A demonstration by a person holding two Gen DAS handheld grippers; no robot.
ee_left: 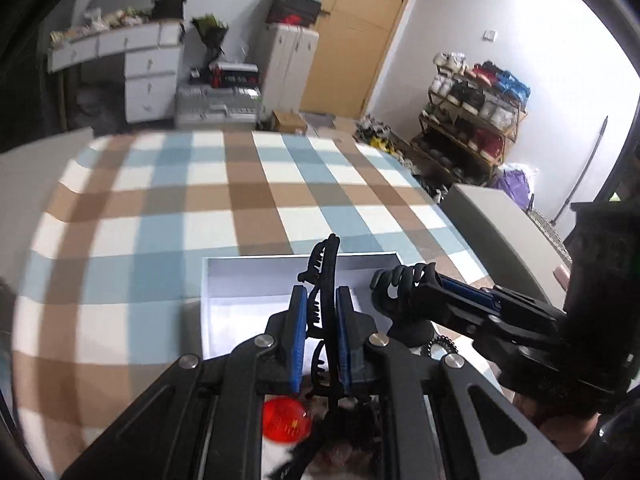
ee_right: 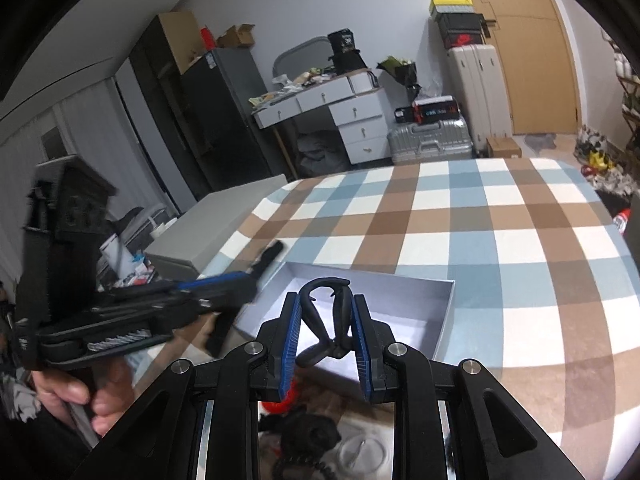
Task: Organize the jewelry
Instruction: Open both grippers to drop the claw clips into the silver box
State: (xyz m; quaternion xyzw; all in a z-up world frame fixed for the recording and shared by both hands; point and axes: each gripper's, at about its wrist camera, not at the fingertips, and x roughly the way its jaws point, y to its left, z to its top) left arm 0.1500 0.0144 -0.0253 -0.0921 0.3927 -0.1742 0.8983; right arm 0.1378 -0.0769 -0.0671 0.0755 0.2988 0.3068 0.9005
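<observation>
My left gripper (ee_left: pixel 321 294) is shut on a black toothed hair claw clip (ee_left: pixel 323 276), held above the open grey-white box (ee_left: pixel 248 300). My right gripper (ee_right: pixel 325 301) is shut on another black hair clip (ee_right: pixel 326 320) and hovers over the same box (ee_right: pixel 436 312). In the left wrist view the right gripper (ee_left: pixel 384 282) comes in from the right, its clip at the tip, over the box's right side. In the right wrist view the left gripper (ee_right: pixel 248 284) reaches in from the left, blurred. A red round item (ee_left: pixel 286 420) and dark coiled hair ties lie below the grippers.
The box sits on a checked blue, brown and white cloth (ee_right: pixel 480 232). A black clip (ee_right: pixel 268 260) lies on the cloth left of the box. A grey low cabinet (ee_right: pixel 224 216) stands beside the table. Suitcases, drawers and a shoe rack (ee_left: pixel 472 120) stand beyond.
</observation>
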